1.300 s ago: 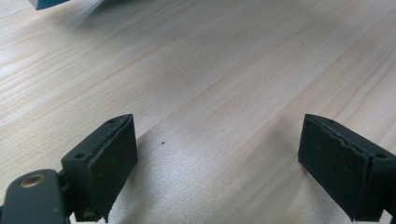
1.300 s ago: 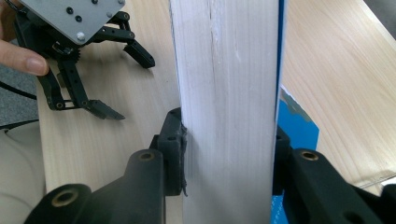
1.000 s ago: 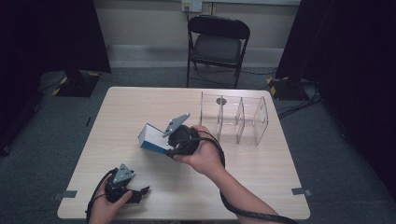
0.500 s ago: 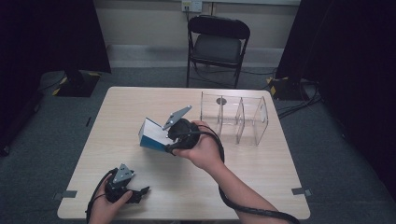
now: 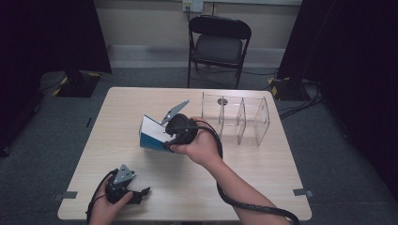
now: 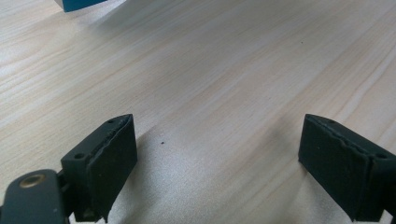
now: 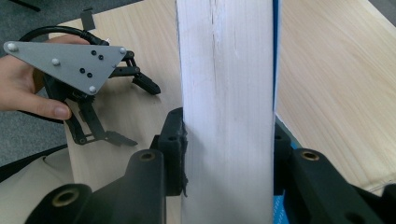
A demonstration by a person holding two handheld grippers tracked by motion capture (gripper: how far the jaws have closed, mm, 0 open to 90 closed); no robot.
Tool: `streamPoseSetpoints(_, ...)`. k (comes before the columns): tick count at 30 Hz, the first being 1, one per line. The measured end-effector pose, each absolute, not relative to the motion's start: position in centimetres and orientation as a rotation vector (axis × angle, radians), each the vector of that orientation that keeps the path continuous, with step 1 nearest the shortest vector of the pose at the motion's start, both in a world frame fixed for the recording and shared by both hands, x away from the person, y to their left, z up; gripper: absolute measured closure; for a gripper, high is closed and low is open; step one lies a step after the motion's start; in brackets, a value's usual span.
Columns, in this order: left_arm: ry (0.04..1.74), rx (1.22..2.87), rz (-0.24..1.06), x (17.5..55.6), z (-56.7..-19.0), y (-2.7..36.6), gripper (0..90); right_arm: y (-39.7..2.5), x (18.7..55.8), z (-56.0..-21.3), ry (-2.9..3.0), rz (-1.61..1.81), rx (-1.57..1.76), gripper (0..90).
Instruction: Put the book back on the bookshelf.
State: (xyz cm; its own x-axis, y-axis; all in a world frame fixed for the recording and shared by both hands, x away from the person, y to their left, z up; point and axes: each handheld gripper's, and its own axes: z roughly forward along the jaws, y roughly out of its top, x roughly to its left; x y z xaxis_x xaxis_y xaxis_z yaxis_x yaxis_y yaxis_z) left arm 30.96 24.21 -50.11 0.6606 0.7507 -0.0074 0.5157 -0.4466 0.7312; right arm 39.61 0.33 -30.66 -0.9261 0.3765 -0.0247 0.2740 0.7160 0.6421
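A white box with blue sides (image 5: pixel 150 131) is at the middle of the wooden table (image 5: pixel 263 178), tilted. My right gripper (image 5: pixel 165 138) is shut on it from the right. In the right gripper view the box's white face (image 7: pixel 226 84) stands upright between the two black jaws, a blue edge down its right side. My left gripper (image 5: pixel 141 194) rests near the table's front left edge, held by a hand. Its jaws point right. In the left gripper view this gripper (image 6: pixel 219 158) is open over bare wood, with a blue corner of the box (image 6: pixel 79 3) at the top left.
A clear acrylic organiser (image 5: pixel 234 117) with several compartments stands at the back right of the table. Behind the table is a black folding chair (image 5: pixel 218 44). The right gripper's cable (image 5: pixel 244 206) trails along the forearm to the front edge.
The right gripper has carried the box a little farther from the person and slightly right. The left gripper has stayed put.
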Motion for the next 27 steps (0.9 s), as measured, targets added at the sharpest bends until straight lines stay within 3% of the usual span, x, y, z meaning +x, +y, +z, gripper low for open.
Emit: streamPoseSetpoints(27,0.967,2.148,0.414,31.0,-50.1,24.2,11.3,0.1,40.2,-29.1,2.805,1.021,0.578,61.0)
